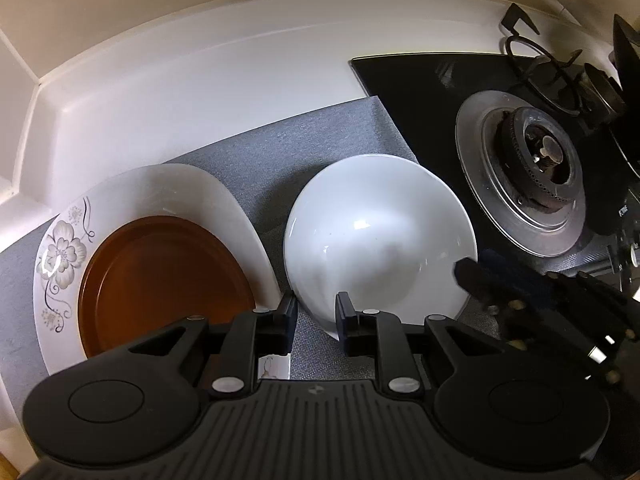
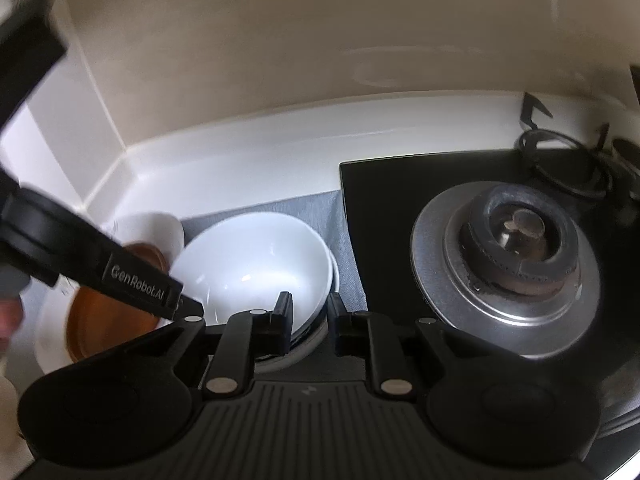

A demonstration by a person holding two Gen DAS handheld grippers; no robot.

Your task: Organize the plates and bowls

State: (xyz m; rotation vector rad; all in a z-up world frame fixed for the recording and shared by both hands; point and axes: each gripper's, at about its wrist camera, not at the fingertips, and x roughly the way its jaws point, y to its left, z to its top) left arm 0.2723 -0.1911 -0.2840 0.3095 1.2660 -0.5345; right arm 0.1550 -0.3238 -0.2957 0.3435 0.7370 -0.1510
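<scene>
White bowl (image 2: 256, 256) sat nested on second bowl, likely for stacking; right claw (image 2: 310, 314) straddled rim, unclenched; left claw (image 1: 316, 320) released, empty.

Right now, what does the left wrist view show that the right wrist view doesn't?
Only the left wrist view shows the grey flower pattern on the large white plate, and the white bowl with nothing in front of it. Only the right wrist view shows that the bowl sits nested in a second dish, and the left gripper's lettered body. Both show the brown plate, grey mat and stove burner.
</scene>
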